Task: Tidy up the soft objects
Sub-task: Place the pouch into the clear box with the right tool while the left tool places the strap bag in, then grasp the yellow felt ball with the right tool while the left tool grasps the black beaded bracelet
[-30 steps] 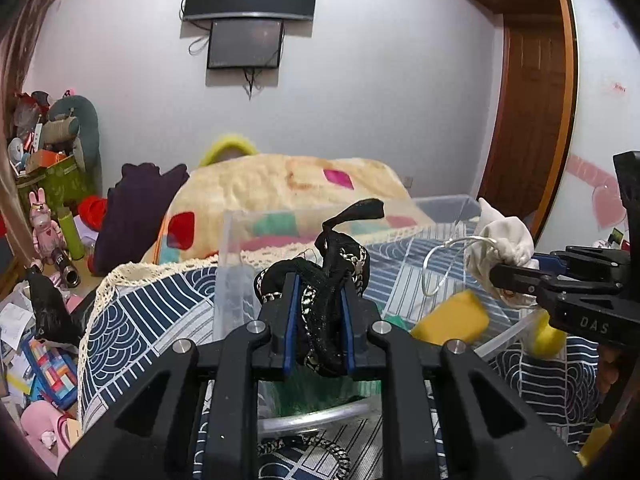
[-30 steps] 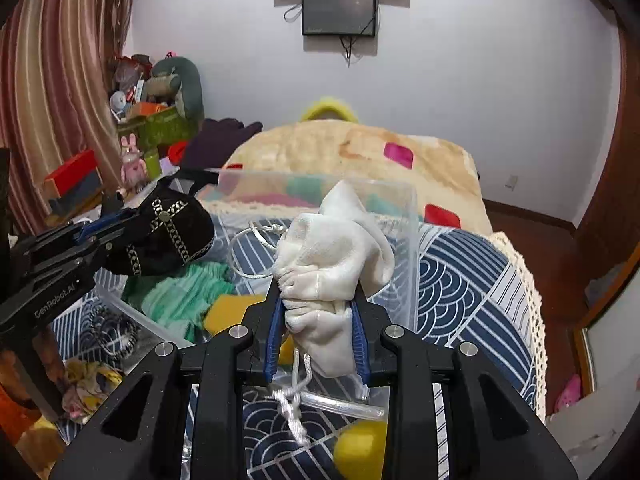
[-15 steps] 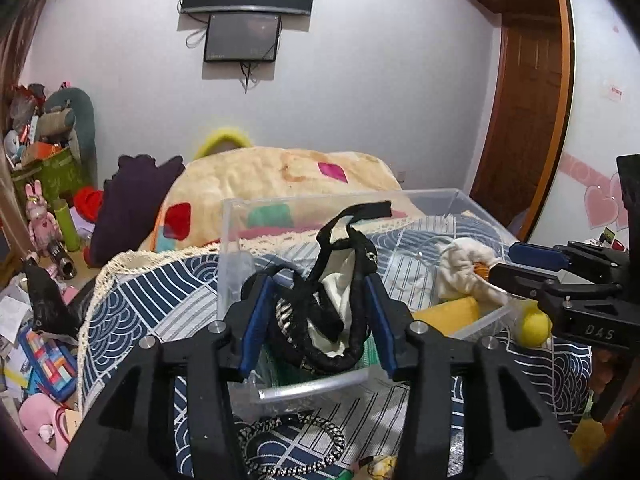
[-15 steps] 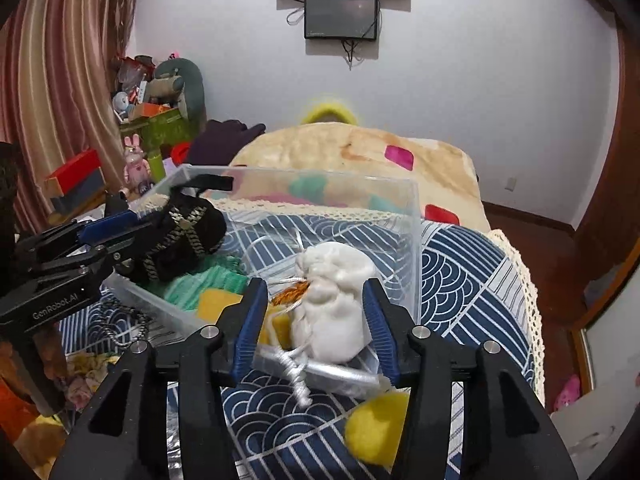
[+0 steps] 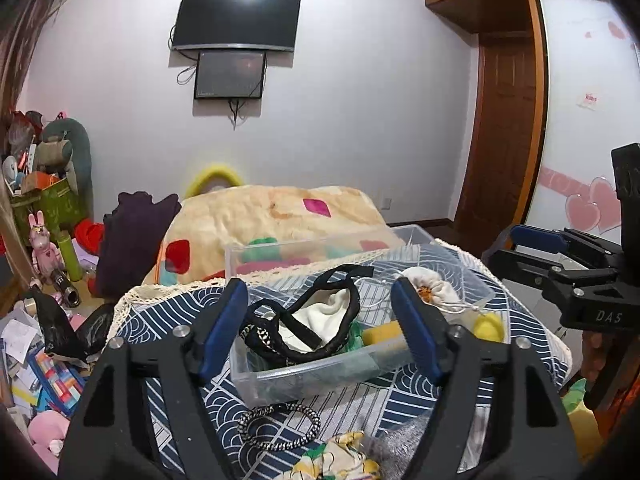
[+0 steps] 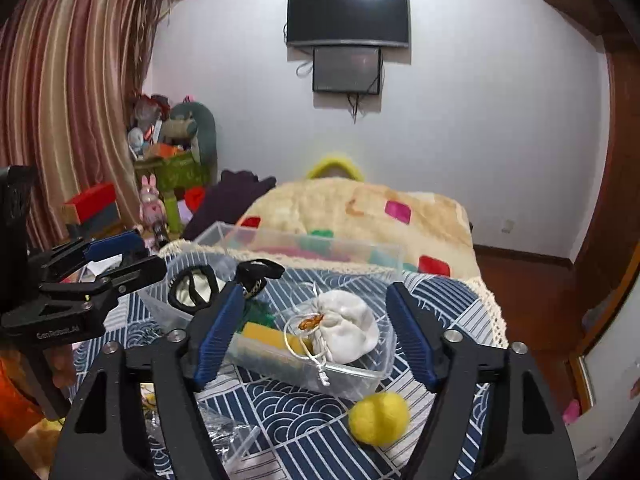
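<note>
Already the black bag and white pouch lie in the clear bin; both tools gape empty, the yellow ball and braided cord remain outside.

Clear glossy plastic bin; white soft cloth pouch; fuzzy yellow felt ball; matt black plastic tools.

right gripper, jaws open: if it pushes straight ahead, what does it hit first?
Likely the white drawstring pouch in the clear plastic bin, centred ahead of the right gripper. Depth is unclear; the bin's near wall might come first.
</note>
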{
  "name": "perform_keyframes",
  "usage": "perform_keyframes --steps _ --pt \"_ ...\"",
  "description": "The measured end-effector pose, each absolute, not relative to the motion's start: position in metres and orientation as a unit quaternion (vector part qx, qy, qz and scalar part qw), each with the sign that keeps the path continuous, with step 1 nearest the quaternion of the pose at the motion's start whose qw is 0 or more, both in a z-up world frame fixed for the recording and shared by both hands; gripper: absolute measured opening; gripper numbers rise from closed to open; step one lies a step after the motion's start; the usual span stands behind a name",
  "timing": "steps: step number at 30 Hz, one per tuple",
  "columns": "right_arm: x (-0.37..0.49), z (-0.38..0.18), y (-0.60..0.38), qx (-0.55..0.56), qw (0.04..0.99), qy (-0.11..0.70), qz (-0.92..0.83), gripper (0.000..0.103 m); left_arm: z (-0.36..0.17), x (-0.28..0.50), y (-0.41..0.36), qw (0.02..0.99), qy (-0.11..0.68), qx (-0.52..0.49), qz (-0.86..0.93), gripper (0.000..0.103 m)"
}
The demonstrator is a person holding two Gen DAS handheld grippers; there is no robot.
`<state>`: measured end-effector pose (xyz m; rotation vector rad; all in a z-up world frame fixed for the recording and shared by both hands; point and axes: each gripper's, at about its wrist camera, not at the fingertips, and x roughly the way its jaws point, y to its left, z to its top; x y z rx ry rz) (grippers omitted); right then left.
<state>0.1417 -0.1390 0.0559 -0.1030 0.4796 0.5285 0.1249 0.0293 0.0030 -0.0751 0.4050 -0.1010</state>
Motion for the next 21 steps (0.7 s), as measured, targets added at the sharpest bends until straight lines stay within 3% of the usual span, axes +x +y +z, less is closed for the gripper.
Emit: perform_keyframes --steps 4,7,21 --pt "0.133 0.056 -0.145 -0.048 0.940 0.224 0.253 0.074 0.001 0.114 0.032 0.977 0.203 -0.040 -0.042 0.090" --pt "0.125 0.049 -0.149 -0.051 0.943 0.224 0.243 0.077 -0.007 0.107 0.035 0.977 0.208 -0.042 -0.027 0.094" --pt "0.135 -0.018 -0.180 -0.025 0.924 0.320 0.210 0.078 -0.071 0.108 0.044 0.950 0.307 -0.048 -0.019 0.094"
